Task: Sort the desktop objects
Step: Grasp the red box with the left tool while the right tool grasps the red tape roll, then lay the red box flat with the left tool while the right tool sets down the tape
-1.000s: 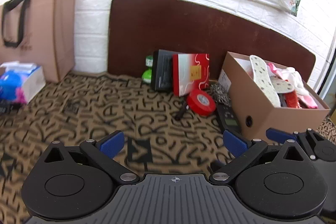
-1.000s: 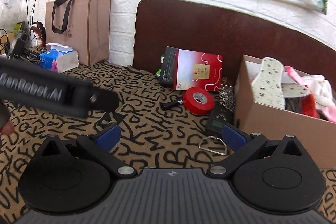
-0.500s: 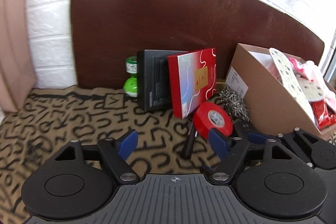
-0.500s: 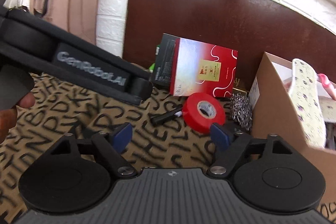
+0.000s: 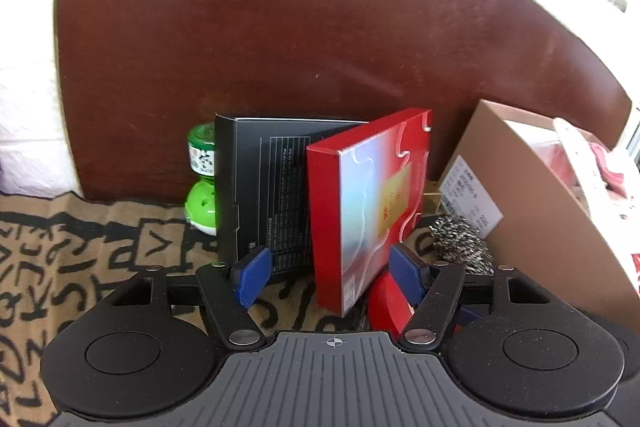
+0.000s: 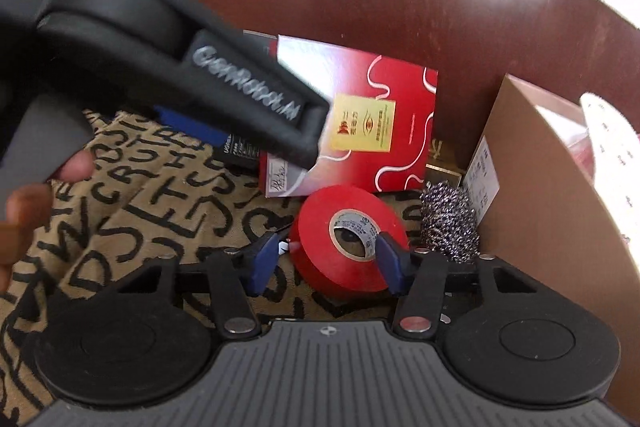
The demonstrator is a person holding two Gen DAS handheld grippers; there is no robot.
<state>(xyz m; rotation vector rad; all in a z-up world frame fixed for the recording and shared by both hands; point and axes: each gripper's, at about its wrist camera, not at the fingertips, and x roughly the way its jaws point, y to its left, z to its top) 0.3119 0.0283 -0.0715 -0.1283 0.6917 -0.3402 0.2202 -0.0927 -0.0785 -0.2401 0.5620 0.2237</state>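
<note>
Left gripper [image 5: 328,273]: closing around the flat red cardboard box [image 5: 368,203], not squeezing yet. Right gripper [image 6: 326,261]: closing around the round red tape roll [image 6: 348,235] on the letter-print cloth [image 6: 132,211], pads not pressing yet.

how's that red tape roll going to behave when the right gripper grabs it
The red tape roll looks solid and stiff, so it should hold shape as the right gripper closes its jaws around it. It's round and propped tilted, so a nudge could roll or flop it. Its glossy sides may be a bit slippery against the pads.
</note>
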